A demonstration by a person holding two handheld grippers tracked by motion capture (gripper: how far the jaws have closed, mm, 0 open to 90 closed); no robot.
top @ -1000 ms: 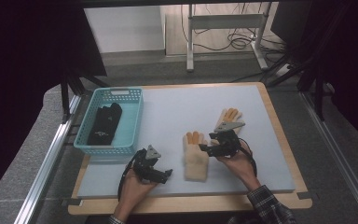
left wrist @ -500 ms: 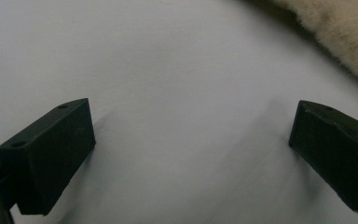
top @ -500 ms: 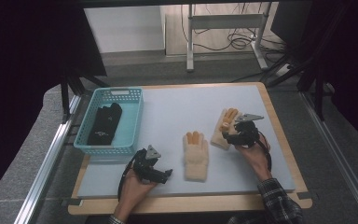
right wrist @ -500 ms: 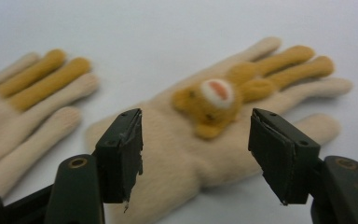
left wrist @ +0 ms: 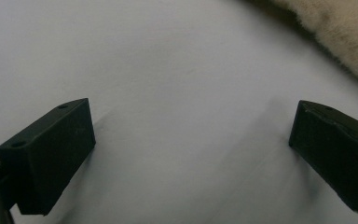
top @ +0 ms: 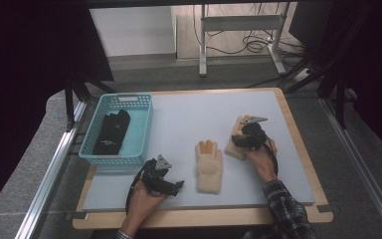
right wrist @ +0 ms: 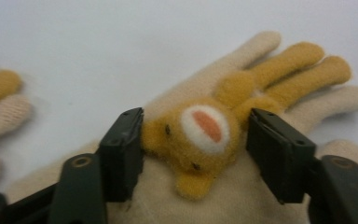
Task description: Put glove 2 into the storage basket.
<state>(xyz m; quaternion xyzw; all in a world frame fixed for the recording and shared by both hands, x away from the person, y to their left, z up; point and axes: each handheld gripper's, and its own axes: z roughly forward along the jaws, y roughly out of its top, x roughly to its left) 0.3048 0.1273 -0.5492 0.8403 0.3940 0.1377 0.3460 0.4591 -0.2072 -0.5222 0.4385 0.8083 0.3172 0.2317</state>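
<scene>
Right gripper view looks down on a cream glove lying flat on the pale blue-grey mat, its fingers running toward the upper right of the frame, two of them mustard yellow. A small yellow bear face with a white muzzle is sewn on the back of the glove, and the right gripper has its two black jaws on either side of that face. The jaws have just been closing, with the bear face between them; the left pad looks to touch the plush, while the right pad seems just short of it, though the soft pile makes that hard to judge. Fingertips of a second glove show at the left edge.

In the high view the right gripper sits over the glove right of centre, and the second glove lies just left of it, near the middle. The left gripper rests on the mat at lower left of centre, near the second glove's cuff. A teal basket at the upper left holds a black glove.

In the left gripper view the jaws stand wide apart over bare mat, gripping nothing.
</scene>
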